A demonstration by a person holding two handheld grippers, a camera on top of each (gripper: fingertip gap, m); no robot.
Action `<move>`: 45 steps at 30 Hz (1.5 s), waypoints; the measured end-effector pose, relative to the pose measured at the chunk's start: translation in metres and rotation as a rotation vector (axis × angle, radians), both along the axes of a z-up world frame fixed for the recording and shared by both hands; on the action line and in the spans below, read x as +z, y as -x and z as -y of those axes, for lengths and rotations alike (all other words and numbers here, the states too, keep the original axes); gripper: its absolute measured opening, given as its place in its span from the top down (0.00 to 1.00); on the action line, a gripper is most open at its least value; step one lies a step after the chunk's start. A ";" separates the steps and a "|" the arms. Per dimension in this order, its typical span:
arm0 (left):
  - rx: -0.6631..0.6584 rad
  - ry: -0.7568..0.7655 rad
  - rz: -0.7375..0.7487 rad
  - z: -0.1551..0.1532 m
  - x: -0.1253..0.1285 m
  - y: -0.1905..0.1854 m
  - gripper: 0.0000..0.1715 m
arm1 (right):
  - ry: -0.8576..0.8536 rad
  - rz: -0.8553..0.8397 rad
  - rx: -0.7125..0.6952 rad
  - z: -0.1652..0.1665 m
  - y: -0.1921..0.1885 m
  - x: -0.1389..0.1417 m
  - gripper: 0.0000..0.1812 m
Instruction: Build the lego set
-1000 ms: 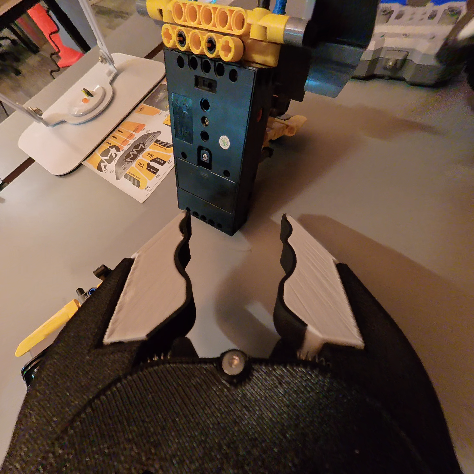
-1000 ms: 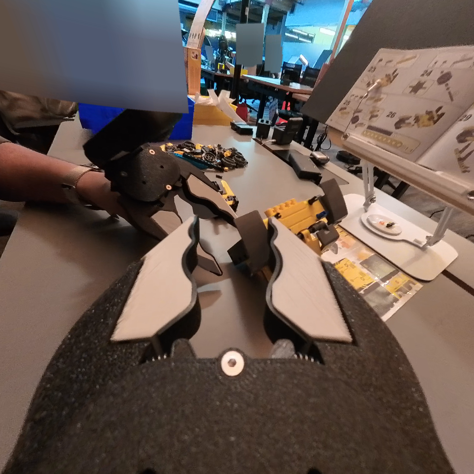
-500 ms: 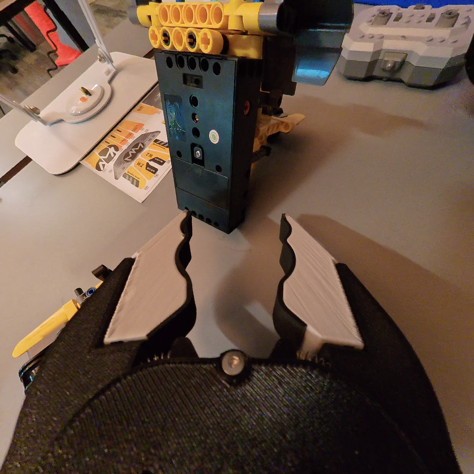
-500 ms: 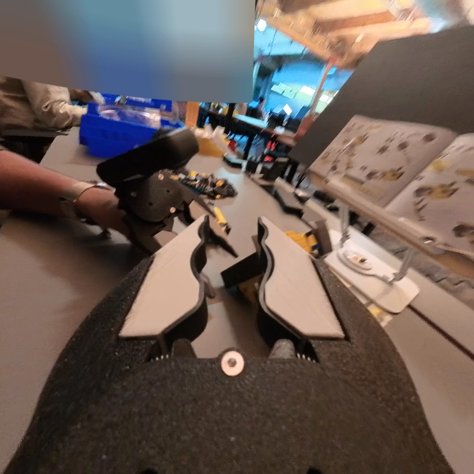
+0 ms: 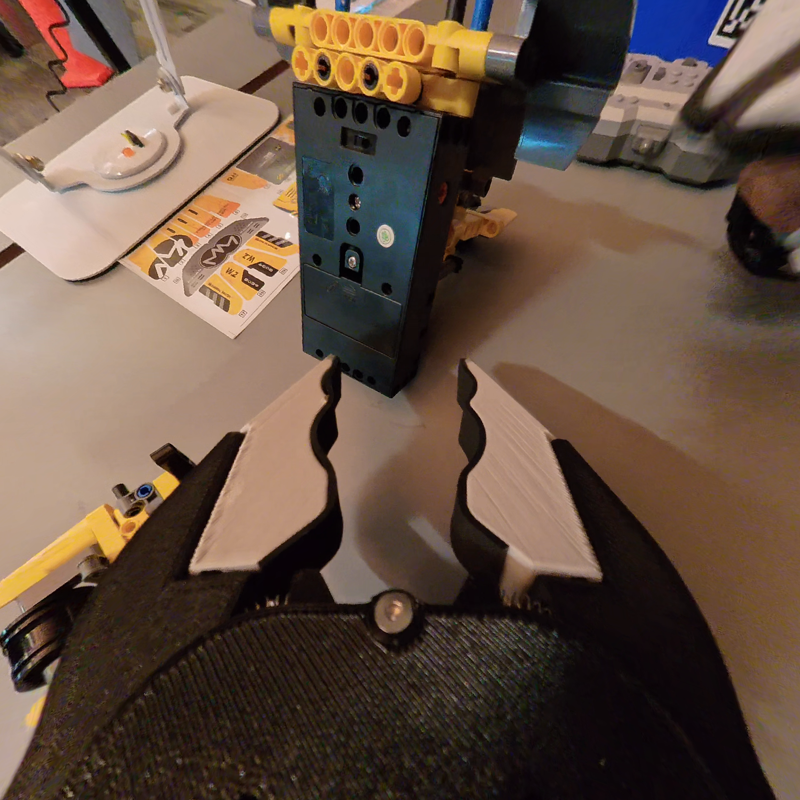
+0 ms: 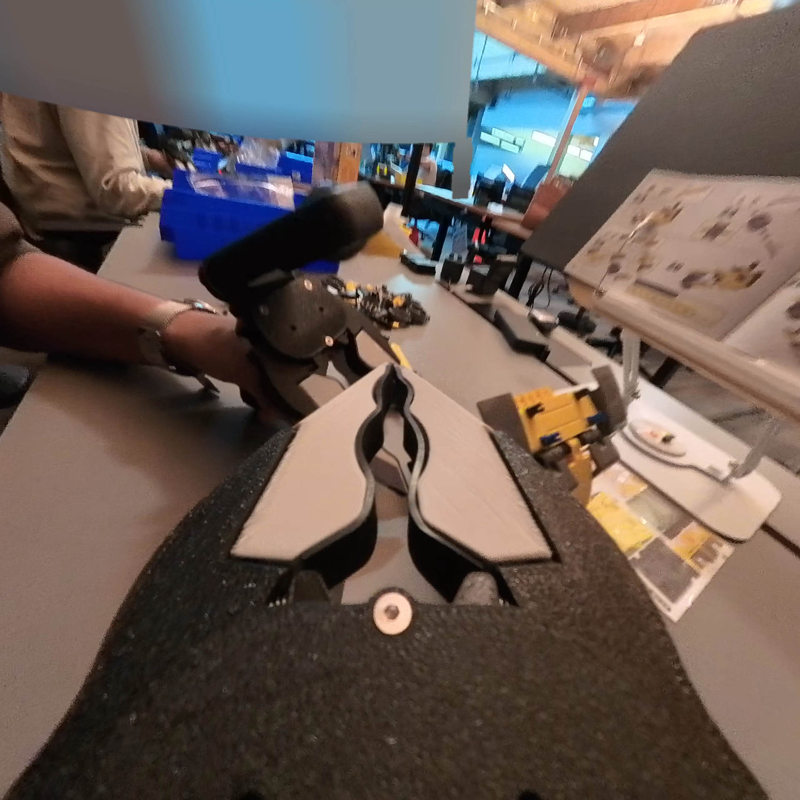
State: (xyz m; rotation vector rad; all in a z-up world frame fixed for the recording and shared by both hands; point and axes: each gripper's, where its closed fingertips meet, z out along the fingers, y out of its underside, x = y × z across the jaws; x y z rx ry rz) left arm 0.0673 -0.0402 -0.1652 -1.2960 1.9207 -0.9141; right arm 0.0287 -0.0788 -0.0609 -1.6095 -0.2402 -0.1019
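A black block model with yellow beams on top (image 5: pixel 366 233) stands on end on the grey table, just ahead of my left gripper (image 5: pixel 396 368). The left gripper is open and empty, its left fingertip touching or nearly touching the block's bottom edge. In the right wrist view the same model (image 6: pixel 558 417) shows yellow and black, to the right of my right gripper (image 6: pixel 393 368). The right gripper is shut with nothing between its fingers and sits above the table. The left gripper (image 6: pixel 303 329), held by a person's hand, shows beyond it.
A white stand base (image 5: pixel 130 173) and a yellow sticker sheet (image 5: pixel 216 255) lie left of the model. A grey block unit (image 5: pixel 649 121) sits behind it. A yellow part (image 5: pixel 86 537) lies at my left. An open instruction book (image 6: pixel 675 255) stands on the right, a blue bin (image 6: pixel 225 216) far back. The gap from one gripper's tips to the other's is roughly 12 cm.
The right gripper has closed from open to shut and lifted away from the model, leaving it to the right. The left gripper has barely moved.
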 end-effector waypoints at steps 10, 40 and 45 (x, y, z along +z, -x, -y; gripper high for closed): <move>-0.007 0.065 -0.031 -0.001 -0.001 0.000 0.75 | 0.219 -0.066 0.101 -0.022 0.025 -0.051 1.00; -0.029 0.078 -0.084 0.003 -0.008 0.000 0.68 | -0.147 -0.095 0.118 0.004 0.018 0.012 0.89; -0.036 0.055 -0.093 0.004 -0.011 0.001 0.68 | -0.453 -0.089 -0.198 0.044 -0.049 0.068 0.85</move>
